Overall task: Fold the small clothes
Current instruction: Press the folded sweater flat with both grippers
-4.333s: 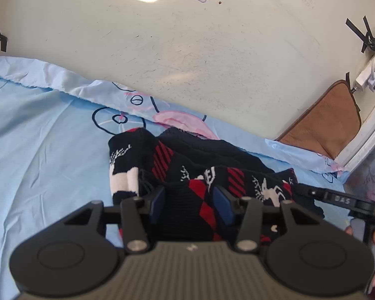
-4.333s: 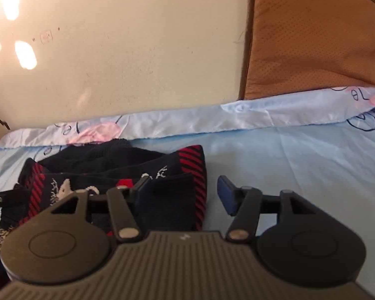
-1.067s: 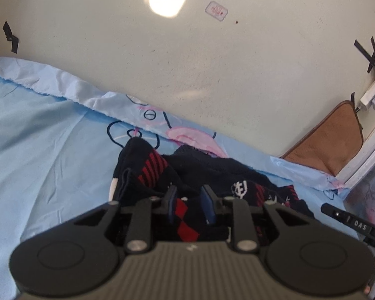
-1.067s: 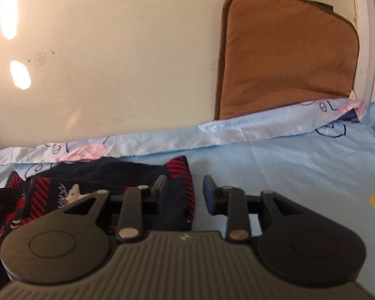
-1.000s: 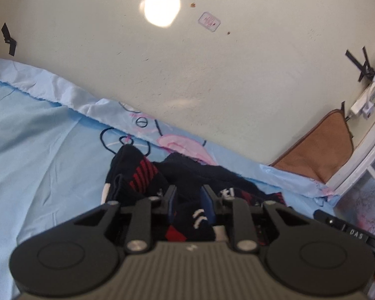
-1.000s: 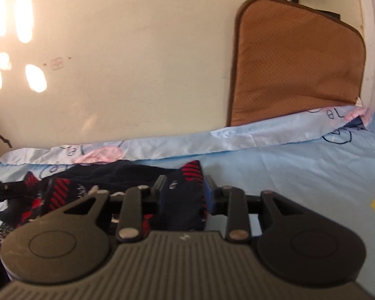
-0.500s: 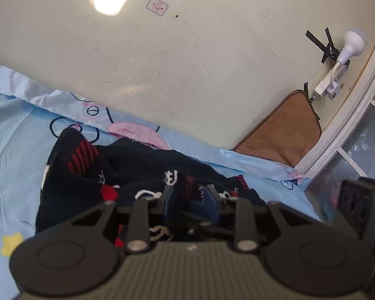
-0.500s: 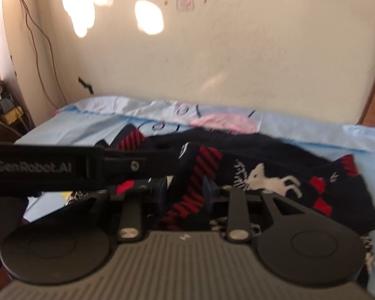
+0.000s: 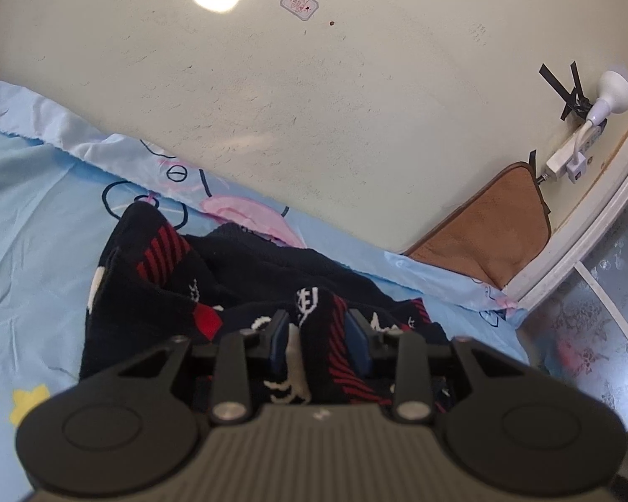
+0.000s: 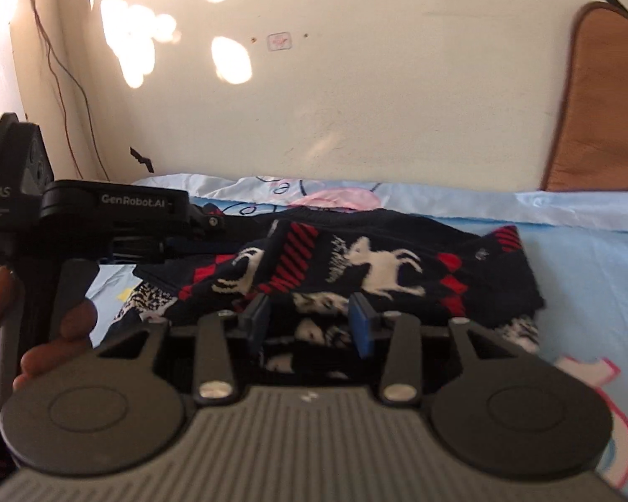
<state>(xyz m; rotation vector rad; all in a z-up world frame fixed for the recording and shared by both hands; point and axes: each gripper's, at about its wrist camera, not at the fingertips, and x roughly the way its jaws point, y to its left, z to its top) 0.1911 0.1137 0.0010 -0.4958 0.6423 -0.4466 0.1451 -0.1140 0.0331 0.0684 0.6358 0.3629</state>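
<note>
A dark navy sweater (image 9: pixel 155 293) with red stripes and white reindeer lies bunched on the light blue bedsheet (image 9: pixel 29 217). My left gripper (image 9: pixel 318 332) has a raised fold of the sweater between its blue pads; its jaws are opening, but the cloth still fills the gap. In the right wrist view the sweater (image 10: pixel 397 267) spreads across the bed, folded over itself. My right gripper (image 10: pixel 310 324) hovers at its near edge, jaws opening, pads apart and clear of the fabric below. The left tool's black housing (image 10: pixel 113 209) reaches in from the left, held by a hand (image 10: pixel 63 326).
A brown cushion (image 9: pixel 490 242) leans on the cream wall at the right end of the bed. A power strip and lamp (image 9: pixel 573 154) hang above it, next to a window frame (image 9: pixel 598 217). Cables (image 10: pixel 63 62) run down the wall at the left.
The right gripper carried the sweater's right edge leftward over the garment, then its jaws spread off the cloth. The left gripper's jaws widened slightly around its fold.
</note>
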